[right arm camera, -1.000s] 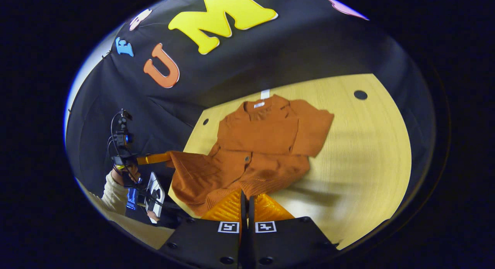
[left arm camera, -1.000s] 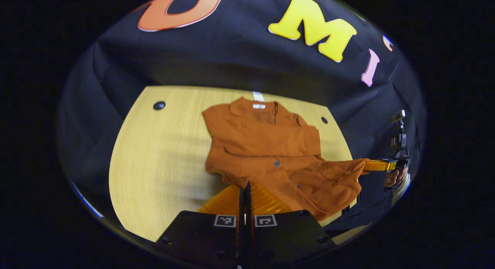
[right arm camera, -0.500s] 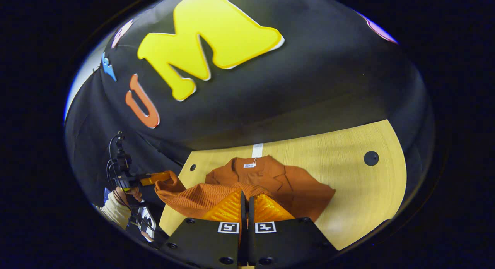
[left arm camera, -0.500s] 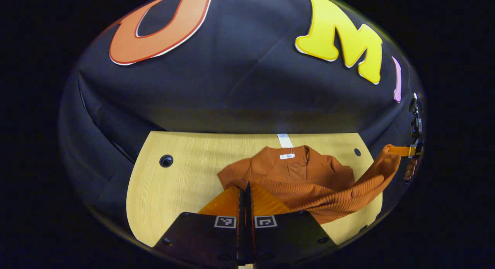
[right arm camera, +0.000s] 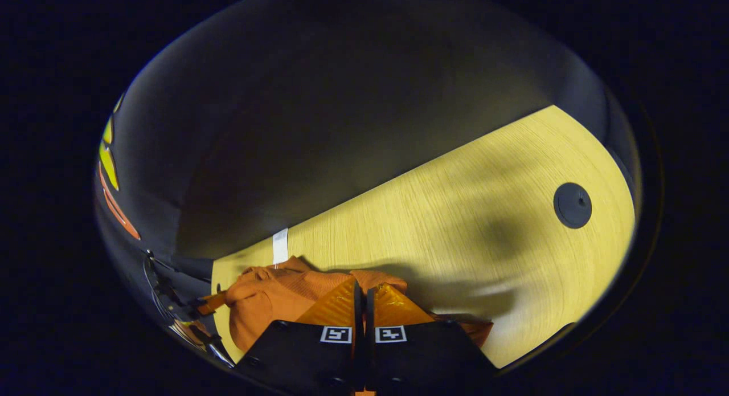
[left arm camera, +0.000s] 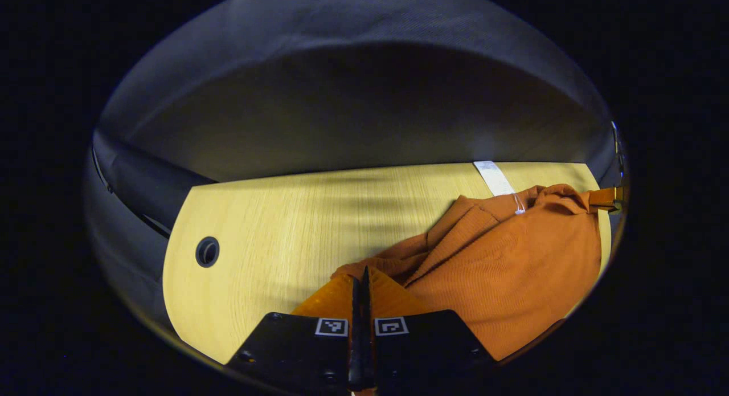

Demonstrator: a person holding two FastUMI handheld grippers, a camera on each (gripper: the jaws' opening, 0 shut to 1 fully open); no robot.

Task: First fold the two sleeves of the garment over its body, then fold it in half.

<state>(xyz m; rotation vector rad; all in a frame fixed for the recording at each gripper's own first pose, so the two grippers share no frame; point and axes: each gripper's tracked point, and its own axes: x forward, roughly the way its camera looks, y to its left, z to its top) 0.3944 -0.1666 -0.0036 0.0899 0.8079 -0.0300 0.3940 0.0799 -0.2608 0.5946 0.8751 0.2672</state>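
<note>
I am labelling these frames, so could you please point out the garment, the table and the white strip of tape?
garment (left arm camera: 512, 270): left gripper view, ribbed folded-over body.
table (left arm camera: 285, 225): left gripper view, bare wooden top.
white strip of tape (left arm camera: 493, 176): left gripper view, its middle.

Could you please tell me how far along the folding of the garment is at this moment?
The sleeves look already folded in: the rust-orange knit garment is a compact bundle. In hand: the left gripper and right gripper each pinch its hem, carried over toward the collar on the pale wooden table. Left: lay the hem down and release.
</note>
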